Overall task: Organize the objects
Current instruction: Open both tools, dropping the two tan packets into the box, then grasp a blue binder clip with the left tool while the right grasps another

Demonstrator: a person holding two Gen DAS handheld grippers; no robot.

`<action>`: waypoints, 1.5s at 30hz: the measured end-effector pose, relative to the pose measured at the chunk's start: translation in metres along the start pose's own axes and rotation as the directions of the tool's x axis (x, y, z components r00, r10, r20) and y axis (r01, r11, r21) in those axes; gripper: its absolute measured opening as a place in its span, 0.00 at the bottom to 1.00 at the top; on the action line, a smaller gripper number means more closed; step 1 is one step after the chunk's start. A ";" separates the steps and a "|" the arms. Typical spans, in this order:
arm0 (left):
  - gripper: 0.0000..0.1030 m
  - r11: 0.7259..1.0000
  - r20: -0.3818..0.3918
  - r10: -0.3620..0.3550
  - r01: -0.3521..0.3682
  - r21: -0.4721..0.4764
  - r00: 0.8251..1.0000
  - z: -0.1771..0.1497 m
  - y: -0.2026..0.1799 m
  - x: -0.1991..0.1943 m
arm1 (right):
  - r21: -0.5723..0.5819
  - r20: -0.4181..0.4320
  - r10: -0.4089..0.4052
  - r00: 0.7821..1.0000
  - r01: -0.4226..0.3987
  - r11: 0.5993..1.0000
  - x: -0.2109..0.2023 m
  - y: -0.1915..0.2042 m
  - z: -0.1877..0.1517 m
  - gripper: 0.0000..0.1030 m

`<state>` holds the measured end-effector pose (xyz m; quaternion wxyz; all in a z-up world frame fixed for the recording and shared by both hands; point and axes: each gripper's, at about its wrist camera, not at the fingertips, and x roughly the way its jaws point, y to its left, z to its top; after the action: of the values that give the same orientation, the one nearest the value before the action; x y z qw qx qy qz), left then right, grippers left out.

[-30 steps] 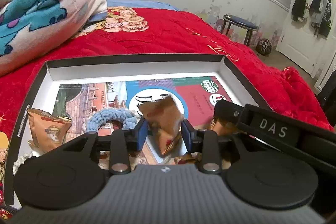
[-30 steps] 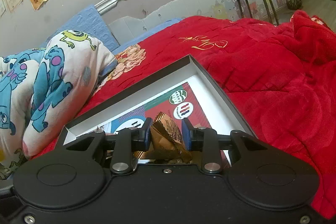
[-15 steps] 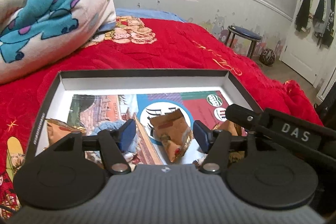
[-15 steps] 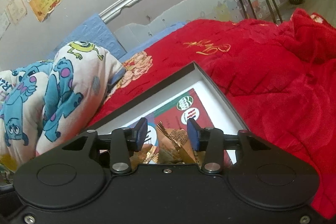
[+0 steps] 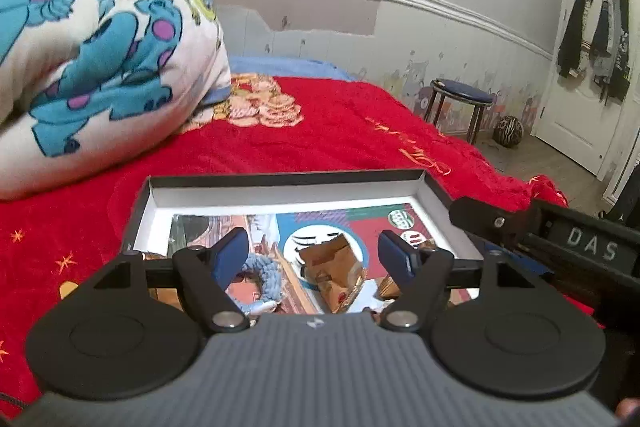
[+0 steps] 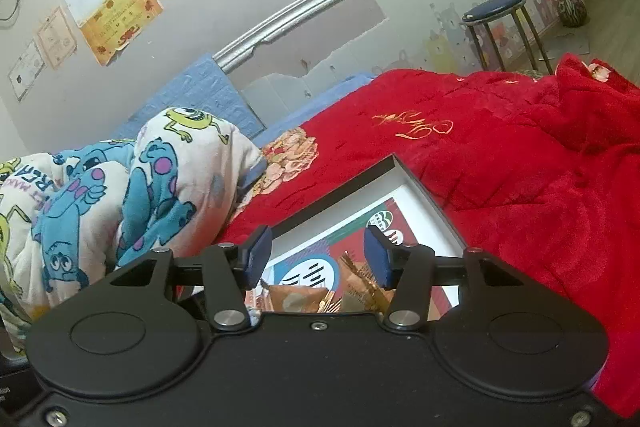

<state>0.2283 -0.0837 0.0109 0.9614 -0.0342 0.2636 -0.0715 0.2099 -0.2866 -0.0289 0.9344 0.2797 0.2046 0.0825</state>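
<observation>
both grippers spread: left gripper (image 5: 312,253) opening over the brown crinkled snack packet (image 5: 334,273), right gripper (image 6: 316,257) opening too, nothing pinched; lift straight, clear the shallow black-rimmed box (image 5: 280,179) toward twelve o'clock.

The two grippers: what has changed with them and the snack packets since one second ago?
Both let go. The left gripper released its brown snack packet, which now lies in the box; its jaws are opening. The right gripper released its golden packet too, jaws also opening. Both pulled up and back. The blue rope ring and box stayed put.
</observation>
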 end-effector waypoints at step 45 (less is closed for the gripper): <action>0.62 0.994 -0.224 0.031 -0.007 0.107 0.974 -0.097 -0.007 -0.039 | 0.015 -0.101 -0.192 0.976 0.194 0.981 -0.059 0.004 -0.069 0.51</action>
<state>0.1447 -0.0868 -0.0522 0.9263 0.0275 0.3673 -0.0794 0.1269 -0.2655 -0.0598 0.9231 0.2658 0.2778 0.0025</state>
